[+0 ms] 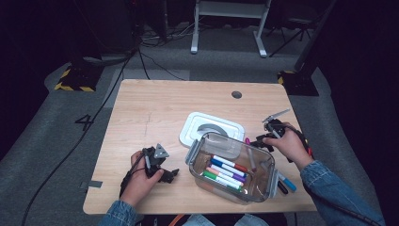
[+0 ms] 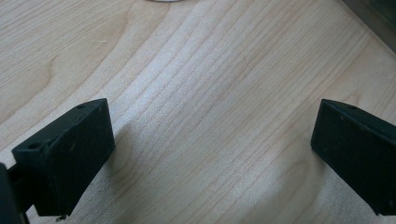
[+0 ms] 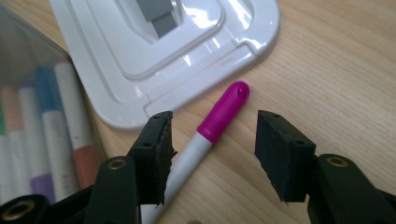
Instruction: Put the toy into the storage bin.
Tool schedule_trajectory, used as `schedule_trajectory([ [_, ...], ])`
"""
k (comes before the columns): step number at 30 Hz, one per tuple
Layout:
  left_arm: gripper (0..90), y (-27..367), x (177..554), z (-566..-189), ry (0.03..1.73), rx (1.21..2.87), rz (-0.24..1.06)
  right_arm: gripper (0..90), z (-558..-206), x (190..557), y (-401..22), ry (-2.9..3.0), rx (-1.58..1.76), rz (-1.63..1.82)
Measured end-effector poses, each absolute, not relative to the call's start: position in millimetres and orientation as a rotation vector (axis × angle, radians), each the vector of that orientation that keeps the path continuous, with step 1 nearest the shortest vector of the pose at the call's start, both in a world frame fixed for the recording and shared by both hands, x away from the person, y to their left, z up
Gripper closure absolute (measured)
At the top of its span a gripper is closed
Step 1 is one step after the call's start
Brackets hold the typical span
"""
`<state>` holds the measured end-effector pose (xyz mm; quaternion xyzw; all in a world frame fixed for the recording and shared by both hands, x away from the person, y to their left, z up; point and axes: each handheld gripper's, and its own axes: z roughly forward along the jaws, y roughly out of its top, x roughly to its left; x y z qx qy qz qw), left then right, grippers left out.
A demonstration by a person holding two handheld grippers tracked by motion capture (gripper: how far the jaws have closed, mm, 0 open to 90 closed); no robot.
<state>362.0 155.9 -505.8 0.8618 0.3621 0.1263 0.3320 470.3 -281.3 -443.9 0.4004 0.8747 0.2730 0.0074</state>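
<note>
Wood-grain table point(image 3: 336, 65) bears a round-capped magenta marker point(image 3: 219, 116) between the parted right gripper point(image 3: 212, 154); left gripper point(image 2: 212, 154) gapes.

1. Your left hand point(image 1: 141, 176) sits near the left side of the clear box point(image 1: 231, 167), low over the table point(image 1: 155, 108).
2. It holds the left gripper point(image 1: 164, 172), which points toward the box.
3. In the left gripper view, the two black jaws are far apart, with nothing between them.
4. Your right hand point(image 1: 291, 143) is at the back right corner of the box.
5. It holds the right gripper point(image 1: 258, 142), which points left, toward that corner of the box.
6. In the right gripper view, its jaws are apart.
7. A pink pen point(image 3: 205, 135) lies between them, and the pads are not squeezing it.
8. Both of your arms wear blue sleeves point(image 1: 329, 188).
</note>
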Motion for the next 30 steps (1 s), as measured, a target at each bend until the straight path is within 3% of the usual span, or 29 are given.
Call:
schedule_trajectory([
  [15,0.0,155.8,361.9,-505.9,0.948,2.25,0.328,43.8,-469.8,467.9,-276.8,2.773,1.241,0.837],
  [21,0.0,155.8,361.9,-505.9,0.948,2.25,0.329,55.8,-469.9,466.5,-277.4,2.778,1.201,0.761],
  [30,0.0,155.9,361.9,-505.7,0.947,2.253,0.331,61.2,-468.6,457.7,-275.6,2.755,1.192,0.69],
])
